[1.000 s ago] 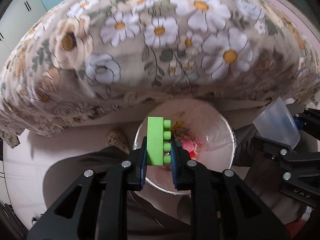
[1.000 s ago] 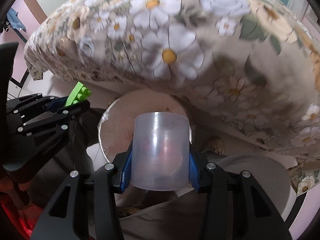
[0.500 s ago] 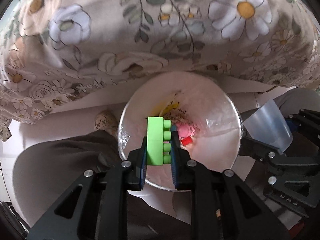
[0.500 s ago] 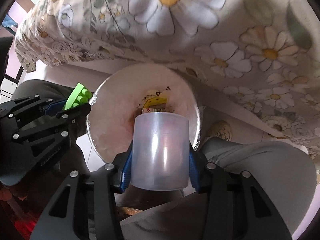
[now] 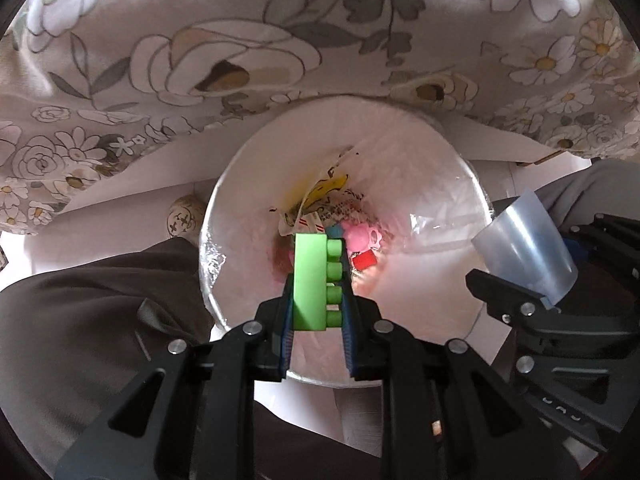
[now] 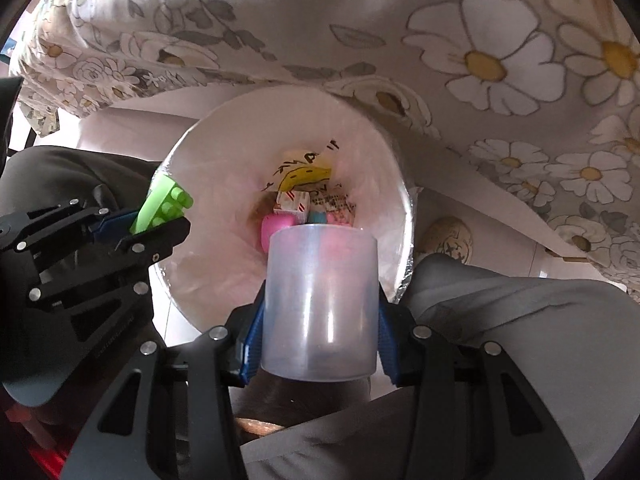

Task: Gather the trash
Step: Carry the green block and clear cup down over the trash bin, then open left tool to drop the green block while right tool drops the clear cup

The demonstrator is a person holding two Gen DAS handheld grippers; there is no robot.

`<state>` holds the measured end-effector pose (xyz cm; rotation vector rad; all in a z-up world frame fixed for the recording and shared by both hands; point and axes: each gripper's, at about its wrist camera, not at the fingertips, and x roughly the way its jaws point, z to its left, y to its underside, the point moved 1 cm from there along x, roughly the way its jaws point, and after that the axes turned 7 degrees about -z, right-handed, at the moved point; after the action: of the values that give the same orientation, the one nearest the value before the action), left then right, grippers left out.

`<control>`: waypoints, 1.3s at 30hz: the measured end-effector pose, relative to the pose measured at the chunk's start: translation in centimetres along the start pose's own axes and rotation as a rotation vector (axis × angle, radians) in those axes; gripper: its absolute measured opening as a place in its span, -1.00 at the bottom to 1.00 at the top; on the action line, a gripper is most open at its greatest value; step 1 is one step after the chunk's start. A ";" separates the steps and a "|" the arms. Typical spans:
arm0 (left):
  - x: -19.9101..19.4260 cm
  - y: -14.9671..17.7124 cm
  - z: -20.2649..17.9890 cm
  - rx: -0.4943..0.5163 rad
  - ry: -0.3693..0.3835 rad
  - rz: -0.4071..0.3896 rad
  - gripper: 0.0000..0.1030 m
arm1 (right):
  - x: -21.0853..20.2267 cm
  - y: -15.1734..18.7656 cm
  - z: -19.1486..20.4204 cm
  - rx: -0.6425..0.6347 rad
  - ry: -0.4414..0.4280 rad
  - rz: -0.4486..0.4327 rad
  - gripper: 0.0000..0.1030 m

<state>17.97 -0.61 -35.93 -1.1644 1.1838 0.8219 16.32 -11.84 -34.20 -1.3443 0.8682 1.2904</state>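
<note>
My left gripper [image 5: 318, 280] is shut on a green toy brick [image 5: 310, 280] and points down into the mouth of a round white bin [image 5: 240, 184] lined with clear plastic. My right gripper [image 6: 320, 300] is shut on a translucent plastic cup [image 6: 320, 304], held upright over the same bin [image 6: 360, 132]. At the bin's bottom lie a yellow printed wrapper [image 5: 326, 194], pink toy pieces [image 5: 362, 236] and a small red piece [image 5: 364, 260]. The cup [image 5: 524, 244] shows at the right of the left wrist view; the brick [image 6: 166, 202] shows at the left of the right wrist view.
A flowered tablecloth [image 5: 280, 40] hangs over the table edge just behind the bin. A person's grey-trousered legs [image 5: 80, 300] flank the bin, with a patterned slipper [image 5: 182, 220] on the pale floor to its left in the left wrist view.
Both grippers have sunk toward the bin, which now looks larger and closer. The brick and the cup stay gripped as before.
</note>
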 end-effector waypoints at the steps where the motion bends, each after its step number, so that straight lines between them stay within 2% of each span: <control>1: 0.3 0.0 -0.1 -0.001 0.002 0.006 -0.59 | 0.2 0.0 0.0 0.000 0.001 0.005 -0.06; 12: 2.5 -0.2 -0.1 -0.005 0.029 0.087 -0.59 | 2.0 -0.5 -0.1 0.006 -0.005 0.056 -0.06; 17: 3.6 0.0 0.0 -0.038 0.038 0.123 -0.59 | 3.2 -0.9 -0.3 0.022 -0.018 0.082 -0.06; 23: 5.6 0.1 0.0 -0.049 0.016 0.174 -0.59 | 5.7 -1.3 -0.7 0.040 -0.005 0.141 -0.06; 28: 6.8 -0.1 -0.2 -0.042 -0.022 0.179 -0.59 | 7.1 -1.6 -1.1 0.041 0.014 0.178 -0.06; 39: 8.9 -0.1 -0.1 -0.067 -0.035 0.231 -0.59 | 9.0 -1.8 -1.2 0.046 0.024 0.241 -0.04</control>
<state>20.08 -1.50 -44.57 -1.0746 1.2856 1.0595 19.78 -11.25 -42.77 -1.2487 1.0966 1.4311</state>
